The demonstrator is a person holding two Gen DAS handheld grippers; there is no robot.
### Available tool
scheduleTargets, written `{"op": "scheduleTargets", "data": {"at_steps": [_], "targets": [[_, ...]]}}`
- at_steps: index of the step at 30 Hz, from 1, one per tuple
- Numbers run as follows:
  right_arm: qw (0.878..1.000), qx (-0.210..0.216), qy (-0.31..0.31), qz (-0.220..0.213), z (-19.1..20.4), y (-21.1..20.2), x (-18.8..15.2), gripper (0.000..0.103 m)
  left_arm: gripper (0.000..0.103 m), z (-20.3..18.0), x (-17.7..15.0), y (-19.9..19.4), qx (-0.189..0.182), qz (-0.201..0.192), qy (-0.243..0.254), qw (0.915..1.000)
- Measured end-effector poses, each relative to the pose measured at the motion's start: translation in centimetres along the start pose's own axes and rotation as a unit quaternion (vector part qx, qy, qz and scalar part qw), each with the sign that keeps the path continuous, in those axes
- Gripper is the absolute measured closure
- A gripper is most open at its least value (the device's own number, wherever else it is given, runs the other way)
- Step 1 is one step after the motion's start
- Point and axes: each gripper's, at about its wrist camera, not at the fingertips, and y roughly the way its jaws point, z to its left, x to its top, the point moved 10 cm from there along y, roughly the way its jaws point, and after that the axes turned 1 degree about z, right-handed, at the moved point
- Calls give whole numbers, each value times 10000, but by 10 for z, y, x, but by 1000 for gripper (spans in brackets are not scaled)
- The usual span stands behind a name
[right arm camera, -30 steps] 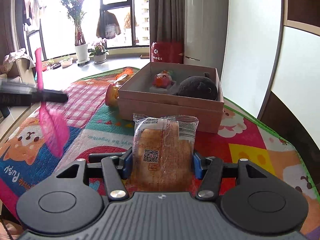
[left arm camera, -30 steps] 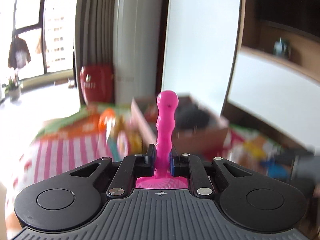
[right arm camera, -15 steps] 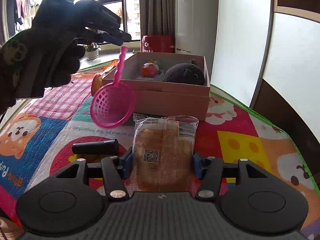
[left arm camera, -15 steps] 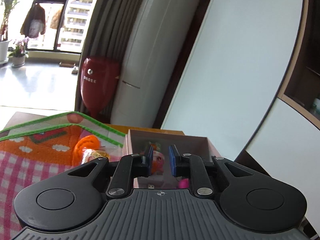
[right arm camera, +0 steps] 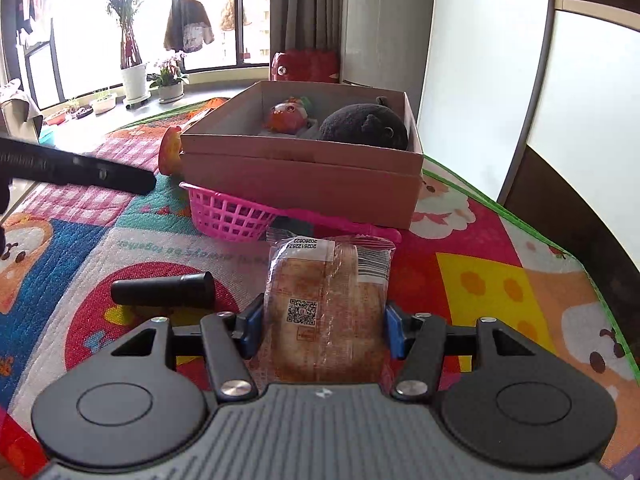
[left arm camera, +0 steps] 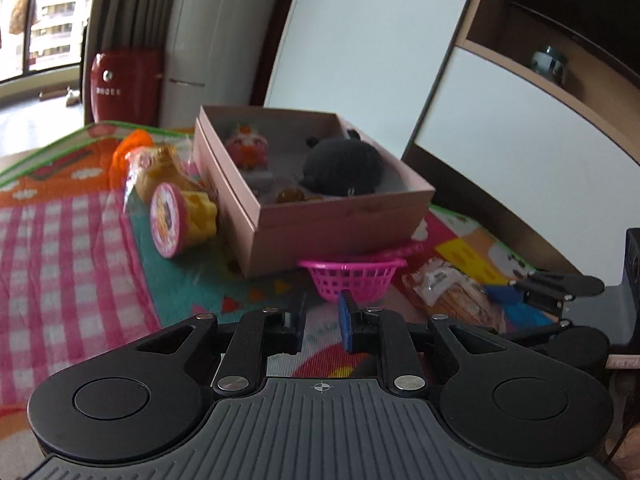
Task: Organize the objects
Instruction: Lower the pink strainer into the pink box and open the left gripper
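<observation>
A pink toy strainer (left arm camera: 350,276) (right arm camera: 228,212) lies on the play mat against the front of the open cardboard box (left arm camera: 332,220) (right arm camera: 300,176). My left gripper (left arm camera: 322,328) hovers just short of it, its jaws almost together with nothing between them. A wrapped bread pack (right arm camera: 324,312) (left arm camera: 456,296) rests on the mat between the jaws of my right gripper (right arm camera: 324,324). Those jaws are opening and the pads stand just off the wrapper. Inside the box sit a black plush (left arm camera: 344,172) and a pink-orange toy (left arm camera: 248,152).
A yellow wrapped snack with a pink lid (left arm camera: 180,208) lies left of the box. A black cylinder (right arm camera: 164,290) lies on the colourful mat (right arm camera: 480,280) left of the bread. A red appliance (left arm camera: 124,80) and white cabinets stand behind the box.
My left gripper let go of the pink strainer, which now lies on the mat by the box, and the hand dropped lower. My right gripper's jaws widened off the bread pack.
</observation>
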Motion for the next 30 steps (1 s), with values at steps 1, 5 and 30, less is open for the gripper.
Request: {"op": "scheduleTargets", "data": {"at_steps": [1,5,30], "targets": [[10000,-17,8,-39,-1,-1,-1,19,84,3,-2,4,46,11,-80,10000],[9999,-95,-68,-71,-4,-2,-8,15,84,20,10,7,-109,-308,-909,9953],[9995,-51,-220,-205,-3,-7,-1,45,92,8,1,50,195,177,-965,9950]]}}
